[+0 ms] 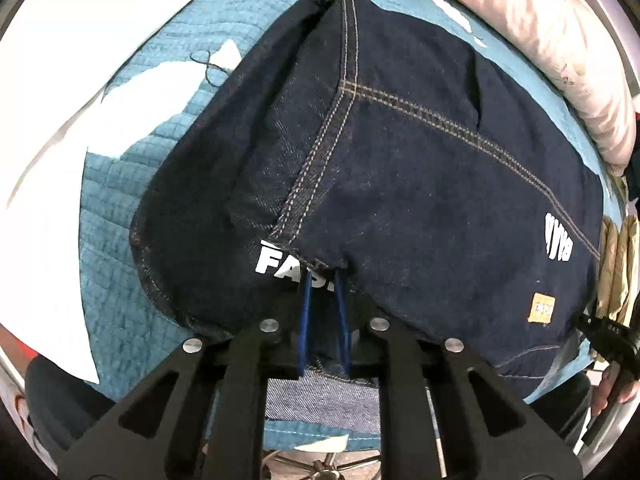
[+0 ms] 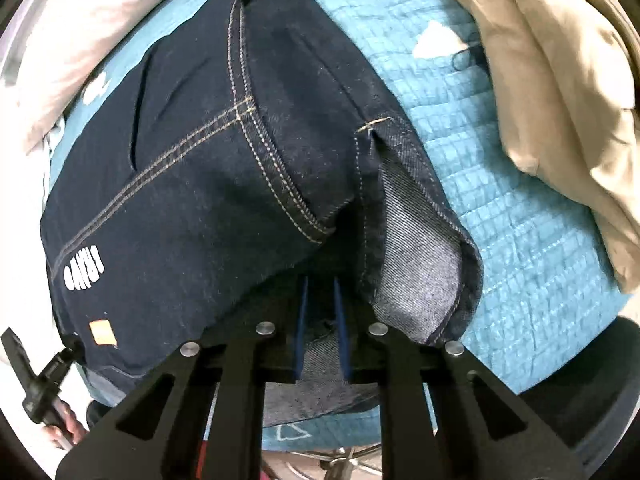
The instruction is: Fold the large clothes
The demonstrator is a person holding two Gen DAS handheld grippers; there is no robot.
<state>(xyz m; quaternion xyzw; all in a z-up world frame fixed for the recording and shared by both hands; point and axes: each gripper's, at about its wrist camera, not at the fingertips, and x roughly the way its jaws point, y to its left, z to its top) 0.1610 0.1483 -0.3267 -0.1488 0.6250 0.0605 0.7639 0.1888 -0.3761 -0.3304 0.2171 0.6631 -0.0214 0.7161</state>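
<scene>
Left wrist view, 9 o'clock: white sheet [image 1: 44,184] lying over the teal quilted cover [image 1: 116,216]. Center: dark denim garment [image 1: 420,184] lying folded on the quilt, tan double stitching running toward 12 o'clock, white lettering near its lower edge. Left gripper [image 1: 323,276] at 6 o'clock, blue fingers [image 1: 305,312] closing on the denim's near edge, tips disappearing under the fabric. 2 o'clock: pink pillow [image 1: 560,60] sitting beside the denim.

Right wrist view, 10 o'clock: same pillow [image 2: 80,40]. Denim [image 2: 180,184] filling the center-left on the quilt [image 2: 500,208], lighter inside face showing at the turned-up flap. Right gripper [image 2: 320,280] at 6 o'clock, jaws pinching the denim's near edge. 2 o'clock: beige garment [image 2: 560,100] piling on the quilt, apart from the denim.
</scene>
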